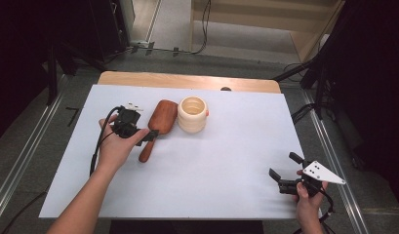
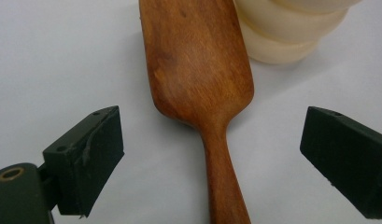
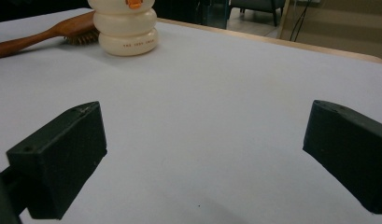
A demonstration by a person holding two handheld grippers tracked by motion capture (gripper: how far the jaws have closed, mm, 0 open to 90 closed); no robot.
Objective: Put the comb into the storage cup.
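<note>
The wooden brush [image 1: 158, 126] lies bristles-down at upper left of centre in the high view, beside the cream cup [image 1: 192, 113], not yet lifted: the left gripper [image 1: 149, 135] straddles its handle with jaws apart, while the right gripper [image 1: 283, 170] waits open at lower right.

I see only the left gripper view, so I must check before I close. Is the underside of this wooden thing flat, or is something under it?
Observer: It is a hairbrush; the right gripper view shows bristles under its head, facing the table.
Operator: What is the pale thing beside it?
Observer: A ribbed cream cup, open at the top, standing upright right beside the brush head.
Operator: Where is the other claw?
Observer: The right claw is open, far off at the near right corner of the white table cover, with nothing between its jaws.
</note>
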